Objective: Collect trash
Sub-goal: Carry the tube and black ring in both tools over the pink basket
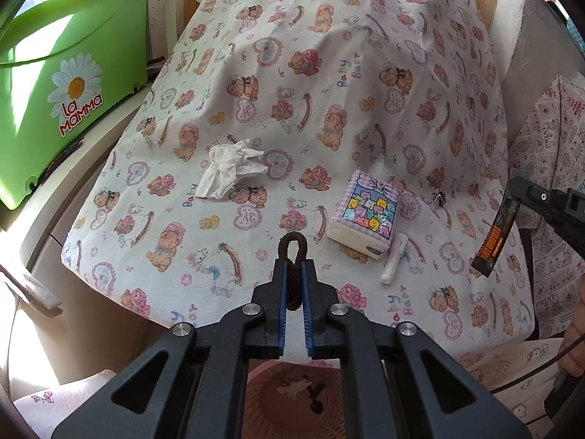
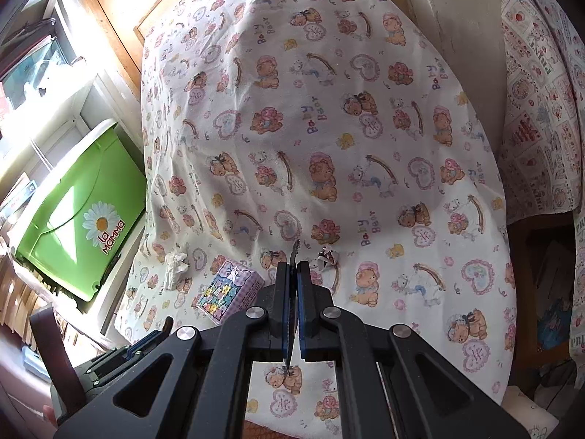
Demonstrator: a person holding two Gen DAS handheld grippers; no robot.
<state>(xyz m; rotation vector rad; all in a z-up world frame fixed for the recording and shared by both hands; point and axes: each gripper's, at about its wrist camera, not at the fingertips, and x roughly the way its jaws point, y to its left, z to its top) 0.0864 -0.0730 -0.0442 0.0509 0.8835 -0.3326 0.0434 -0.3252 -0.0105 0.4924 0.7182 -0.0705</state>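
Observation:
My left gripper (image 1: 292,267) is shut on a dark brown fuzzy hair loop (image 1: 292,247) that sticks up past the fingertips, above the bear-print cloth (image 1: 329,109). A crumpled white tissue (image 1: 228,172) lies on the cloth to the far left of it. At the right edge of the left wrist view, my right gripper (image 1: 519,190) is shut on a dark orange-lettered wrapper (image 1: 490,241) that hangs down. In the right wrist view the right gripper (image 2: 294,270) pinches that wrapper (image 2: 294,252) edge-on. A small crumpled scrap (image 2: 327,256) lies just beyond it, and the tissue (image 2: 175,263) lies to the left.
A pastel tissue pack (image 1: 365,216) and a small white tube (image 1: 393,263) lie on the cloth. A pink mesh basket (image 1: 263,409) holding a few scraps sits below the left gripper. A green "La Mamma" bucket (image 1: 73,84) stands at the left. A second printed cloth (image 2: 541,91) is at the right.

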